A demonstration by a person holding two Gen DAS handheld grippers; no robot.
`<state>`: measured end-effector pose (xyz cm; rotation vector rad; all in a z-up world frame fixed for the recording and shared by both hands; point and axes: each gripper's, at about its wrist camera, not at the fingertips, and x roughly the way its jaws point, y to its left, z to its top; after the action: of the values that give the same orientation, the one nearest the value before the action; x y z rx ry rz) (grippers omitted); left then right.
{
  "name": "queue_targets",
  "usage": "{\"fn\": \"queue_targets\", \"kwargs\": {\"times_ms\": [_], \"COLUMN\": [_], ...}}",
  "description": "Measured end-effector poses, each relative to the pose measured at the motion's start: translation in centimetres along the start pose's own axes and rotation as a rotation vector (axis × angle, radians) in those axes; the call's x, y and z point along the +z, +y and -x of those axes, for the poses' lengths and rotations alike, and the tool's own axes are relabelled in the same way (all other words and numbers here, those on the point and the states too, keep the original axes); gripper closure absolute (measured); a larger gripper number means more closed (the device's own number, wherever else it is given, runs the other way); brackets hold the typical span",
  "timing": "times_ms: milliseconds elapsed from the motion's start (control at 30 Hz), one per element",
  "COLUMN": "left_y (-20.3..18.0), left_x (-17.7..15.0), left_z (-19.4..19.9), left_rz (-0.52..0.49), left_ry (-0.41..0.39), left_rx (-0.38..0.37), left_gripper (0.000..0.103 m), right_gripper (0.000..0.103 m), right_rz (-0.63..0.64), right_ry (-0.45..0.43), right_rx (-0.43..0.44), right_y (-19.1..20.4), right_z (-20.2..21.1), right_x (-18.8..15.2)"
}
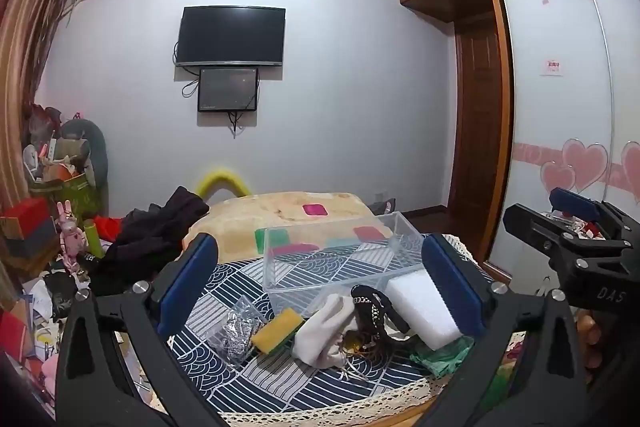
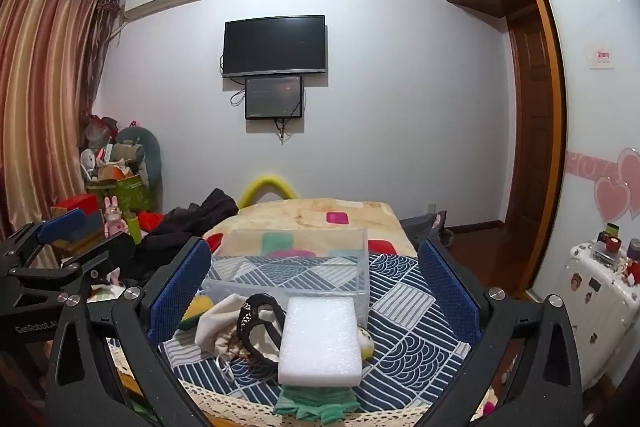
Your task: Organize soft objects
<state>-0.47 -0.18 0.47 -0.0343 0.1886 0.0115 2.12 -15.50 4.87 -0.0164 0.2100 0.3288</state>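
A clear plastic box (image 1: 340, 255) (image 2: 292, 267) stands empty on a blue patterned cloth (image 1: 256, 379). In front of it lie a white foam block (image 1: 424, 311) (image 2: 320, 339), a yellow-green sponge (image 1: 276, 335) (image 2: 196, 311), a white cloth pouch (image 1: 324, 331) (image 2: 220, 327), a black headband (image 1: 372, 307) (image 2: 256, 331), a green cloth (image 1: 440, 359) (image 2: 316, 403) and a silvery bag (image 1: 236, 331). My left gripper (image 1: 320, 287) is open above the pile. My right gripper (image 2: 316, 291) is open above the foam block; it also shows in the left wrist view (image 1: 576, 227).
The cloth lies on a bed with a beige blanket (image 1: 288, 215). Dark clothes (image 1: 160, 231) are heaped at its left. Clutter and toys (image 1: 68, 227) crowd the left floor. A white suitcase (image 2: 592, 307) and a wardrobe (image 2: 592, 107) stand at the right.
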Motion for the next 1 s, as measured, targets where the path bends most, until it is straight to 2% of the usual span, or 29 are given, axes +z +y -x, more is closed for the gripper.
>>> {"fn": "queue_targets", "kwargs": {"times_ms": [1000], "left_y": [0.25], "left_x": [0.07], "left_z": [0.47], "left_rz": [0.009], "left_ry": [-0.019], "left_rx": [0.005], "left_gripper": [0.000], "right_gripper": [0.000], "right_rz": [0.019], "right_ry": [-0.024], "right_rx": [0.011], "right_y": [0.68], "right_z": [0.40], "right_x": [0.44]}}
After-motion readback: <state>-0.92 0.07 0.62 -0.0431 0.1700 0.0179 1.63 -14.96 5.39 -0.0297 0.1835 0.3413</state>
